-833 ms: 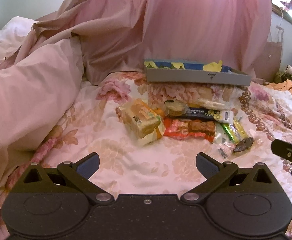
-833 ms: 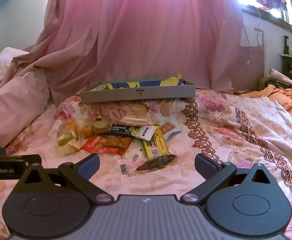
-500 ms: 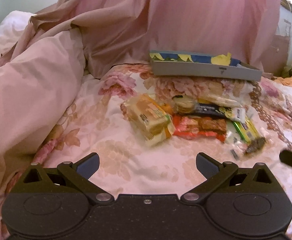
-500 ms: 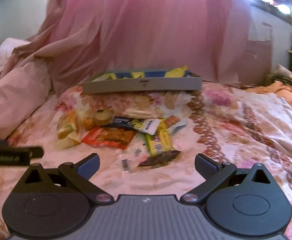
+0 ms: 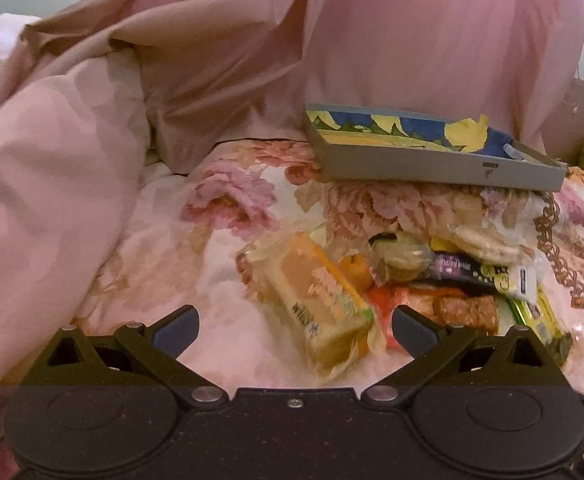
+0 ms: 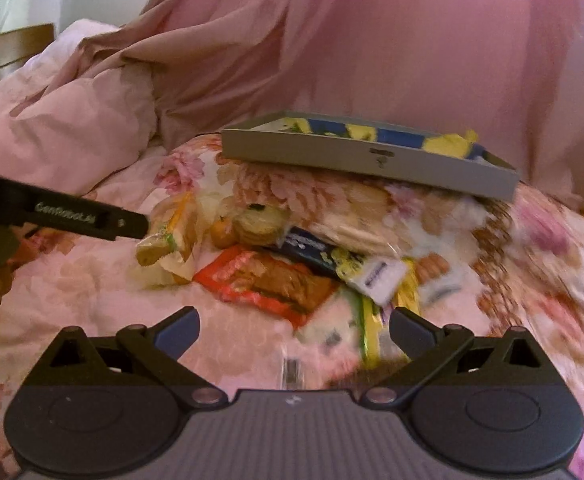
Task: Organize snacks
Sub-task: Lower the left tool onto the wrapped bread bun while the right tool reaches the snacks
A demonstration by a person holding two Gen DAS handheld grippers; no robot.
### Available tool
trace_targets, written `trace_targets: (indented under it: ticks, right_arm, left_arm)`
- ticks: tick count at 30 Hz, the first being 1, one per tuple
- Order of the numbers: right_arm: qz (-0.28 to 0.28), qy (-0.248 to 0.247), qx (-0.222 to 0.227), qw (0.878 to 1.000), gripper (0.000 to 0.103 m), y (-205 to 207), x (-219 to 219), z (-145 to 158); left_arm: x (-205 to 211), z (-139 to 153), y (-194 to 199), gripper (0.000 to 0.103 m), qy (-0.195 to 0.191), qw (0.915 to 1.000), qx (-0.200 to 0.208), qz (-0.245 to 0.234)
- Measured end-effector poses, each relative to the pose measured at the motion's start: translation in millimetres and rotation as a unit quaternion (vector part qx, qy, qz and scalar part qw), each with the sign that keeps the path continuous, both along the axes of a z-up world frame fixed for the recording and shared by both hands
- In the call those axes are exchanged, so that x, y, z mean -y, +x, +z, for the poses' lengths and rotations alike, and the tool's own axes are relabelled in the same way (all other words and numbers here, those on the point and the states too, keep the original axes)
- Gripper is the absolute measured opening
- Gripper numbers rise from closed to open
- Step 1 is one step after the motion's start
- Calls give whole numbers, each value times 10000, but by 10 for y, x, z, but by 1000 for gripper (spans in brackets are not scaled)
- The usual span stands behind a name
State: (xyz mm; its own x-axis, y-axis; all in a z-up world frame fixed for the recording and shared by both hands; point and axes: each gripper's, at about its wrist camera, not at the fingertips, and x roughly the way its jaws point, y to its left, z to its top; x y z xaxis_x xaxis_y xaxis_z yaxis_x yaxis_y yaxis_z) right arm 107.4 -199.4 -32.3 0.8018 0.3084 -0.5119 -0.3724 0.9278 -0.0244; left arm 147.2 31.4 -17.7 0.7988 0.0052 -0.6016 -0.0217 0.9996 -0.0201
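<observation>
Snacks heaped mid-bed on the floral bedspread, just in front of the grey tray. Nearest the left hand-held gripper: a clear-wrapped yellow cake pack, lying tilted, crinkled at its end. Beside it an orange-red wafer packet, glossy, flat. Above that a dark bar with yellow print, a round biscuit pack and pale crackers, all overlapping. Left hand-held gripper wide open, holding nothing. Right hand-held gripper wide open too, nothing between its fingers, low over the pile's near edge. Right view blurred.
</observation>
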Motion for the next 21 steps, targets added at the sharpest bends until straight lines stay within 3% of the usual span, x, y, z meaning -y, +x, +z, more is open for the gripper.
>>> trace_targets:
  ticks: [8, 13, 21]
  right_arm:
    - [1056, -255, 162, 9939, 103, 641, -169, 72]
    - [1791, -907, 273, 9793, 103, 997, -429, 44]
    - [2200, -1471, 52, 9643, 101, 1451, -638, -94]
  left_arm:
    - [-19, -113, 485, 102, -275, 9989, -300, -213]
    - [-133, -153, 615, 102, -350, 9986, -336, -208]
    - [-221, -237, 743, 102, -474, 9967, -635, -202]
